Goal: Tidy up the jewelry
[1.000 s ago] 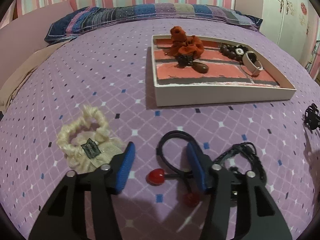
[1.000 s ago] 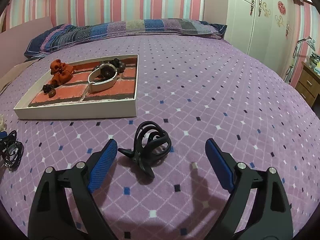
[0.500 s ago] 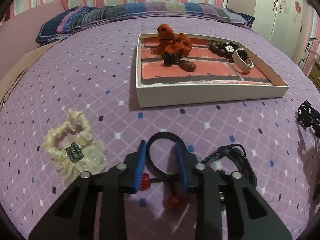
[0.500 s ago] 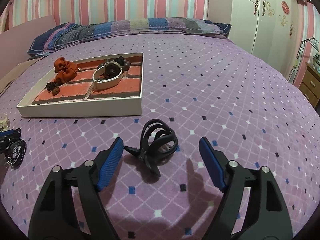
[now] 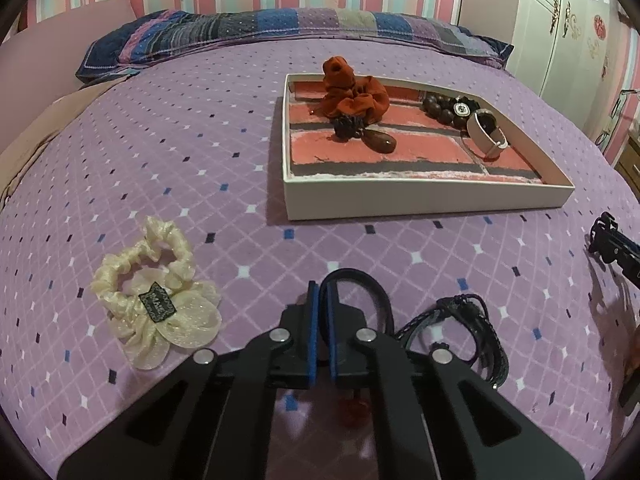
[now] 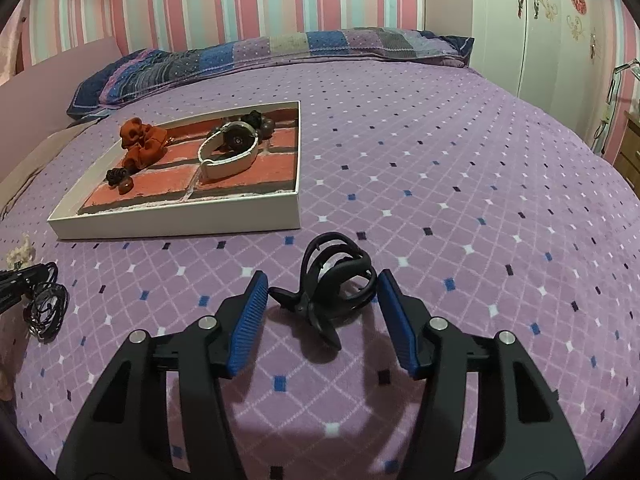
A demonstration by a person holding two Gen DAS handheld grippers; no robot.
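Note:
My left gripper [image 5: 322,294] is shut on the black hair tie [image 5: 372,288] with red heart beads [image 5: 354,410], low over the purple bedspread. A cream scrunchie [image 5: 156,300] lies to its left and a black braided bracelet [image 5: 472,328] to its right. My right gripper [image 6: 322,284] is open, its blue pads on either side of a black claw hair clip [image 6: 332,280] on the bed, not touching it. The white tray [image 5: 420,196] with a brick-pattern floor holds an orange scrunchie [image 5: 352,94], dark beads [image 5: 440,106] and a white watch [image 6: 230,154].
A patchwork pillow [image 6: 280,52] lies along the head of the bed. A white wardrobe [image 6: 560,28] stands at the right and a wooden nightstand [image 6: 630,148] beside it. The bracelet pile also shows at the left of the right wrist view [image 6: 46,308].
My left gripper closed from wide open onto the black hair tie. My right gripper moved forward and narrowed so the claw clip now sits between its pads.

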